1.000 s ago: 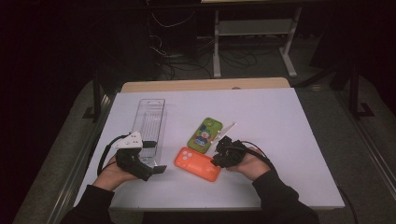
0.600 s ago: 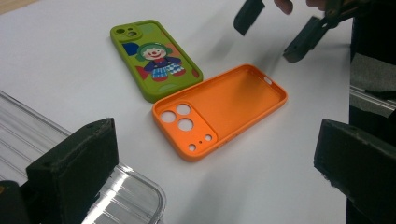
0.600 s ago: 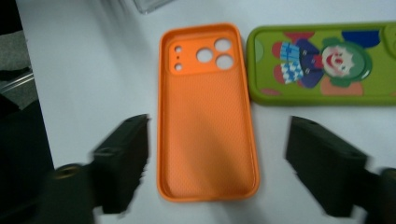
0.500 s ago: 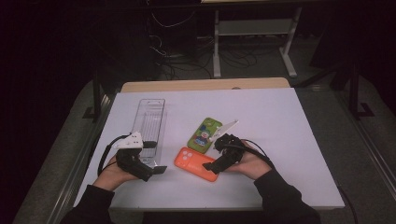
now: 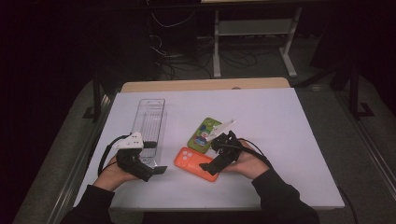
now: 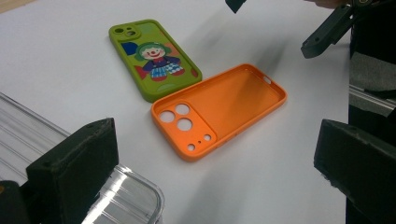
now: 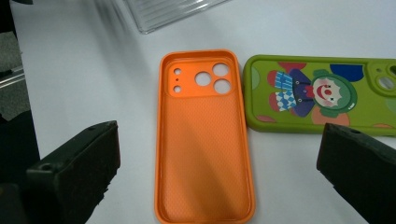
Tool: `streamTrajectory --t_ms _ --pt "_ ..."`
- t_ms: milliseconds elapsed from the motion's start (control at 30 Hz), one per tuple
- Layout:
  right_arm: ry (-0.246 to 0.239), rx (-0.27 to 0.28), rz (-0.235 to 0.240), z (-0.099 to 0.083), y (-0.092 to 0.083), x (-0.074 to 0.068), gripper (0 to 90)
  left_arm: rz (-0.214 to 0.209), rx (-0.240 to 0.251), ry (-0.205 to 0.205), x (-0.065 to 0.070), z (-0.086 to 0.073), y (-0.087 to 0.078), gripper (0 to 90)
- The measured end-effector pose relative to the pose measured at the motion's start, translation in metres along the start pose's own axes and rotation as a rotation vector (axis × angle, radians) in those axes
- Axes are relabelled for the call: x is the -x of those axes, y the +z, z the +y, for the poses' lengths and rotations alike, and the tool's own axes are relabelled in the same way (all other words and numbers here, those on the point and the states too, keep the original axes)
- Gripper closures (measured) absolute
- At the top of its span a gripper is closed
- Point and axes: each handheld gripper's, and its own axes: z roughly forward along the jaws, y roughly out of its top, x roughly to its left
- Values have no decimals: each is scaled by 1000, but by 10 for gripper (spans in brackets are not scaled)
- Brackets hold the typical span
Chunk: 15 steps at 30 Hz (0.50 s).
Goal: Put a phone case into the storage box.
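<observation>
Two hands wearing dark sleeves, each carrying a black tool

The left tool (image 5: 156, 169) and right tool (image 5: 211, 168) are each showing black blocky jaw pads, a screw hole in the near pad, a pale three-cornered plate sitting on top, and a black cable looping back from the body toward the dark cuff.

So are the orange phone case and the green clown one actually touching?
Touching. In the right gripper view the orange case and the green case meet edge to edge with no table showing between them near the orange case's camera end.
</observation>
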Motion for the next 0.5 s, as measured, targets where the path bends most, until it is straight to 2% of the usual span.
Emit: streamTrajectory --t_ms 233,400,500 --pt "-18 4 -15 -5 -1 2 0 -1 -1 1 0 0 1 0" --pt "38 44 -19 -19 -14 9 0 -1 1 2 0 0 0 0" --pt "50 72 -42 -34 -22 14 0 -1 -1 3 0 0 0 0"
